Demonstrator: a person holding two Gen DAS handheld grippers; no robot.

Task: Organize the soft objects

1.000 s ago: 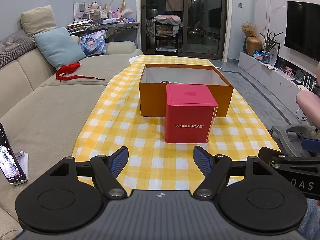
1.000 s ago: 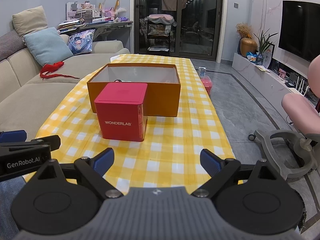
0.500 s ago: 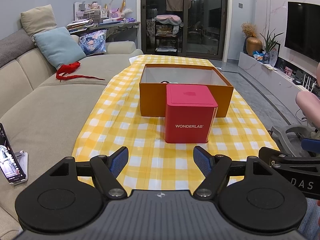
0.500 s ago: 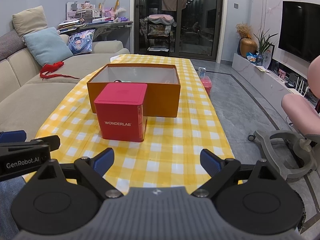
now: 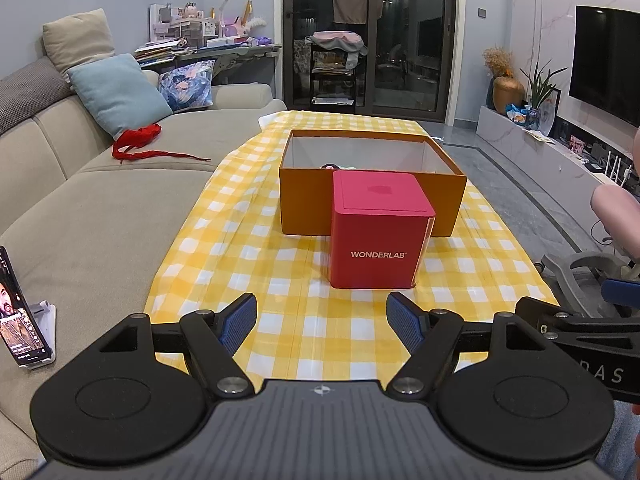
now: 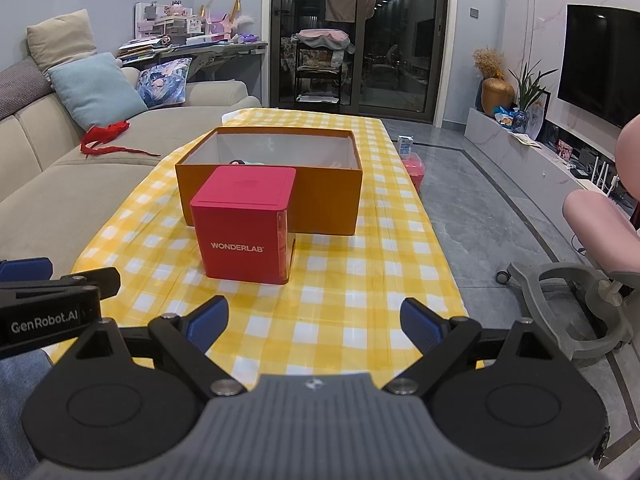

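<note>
A red WONDERLAB box (image 5: 380, 228) with its lid on stands on the yellow checked tablecloth (image 5: 280, 280), in front of an open orange box (image 5: 304, 196). Small soft items peek over the orange box's rim (image 5: 332, 167); most of its inside is hidden. The right wrist view shows the red box (image 6: 244, 228) and the orange box (image 6: 328, 196) too. My left gripper (image 5: 322, 322) is open and empty, low over the table's near edge, short of the red box. My right gripper (image 6: 314, 320) is open and empty beside it.
A beige sofa (image 5: 100, 208) runs along the left with cushions (image 5: 116, 92) and a red ribbon (image 5: 140, 142). A phone on a stand (image 5: 20, 320) sits on the sofa seat. A pink chair (image 6: 600, 224) stands right of the table. A small pink container (image 6: 412, 164) stands beyond the table's right edge.
</note>
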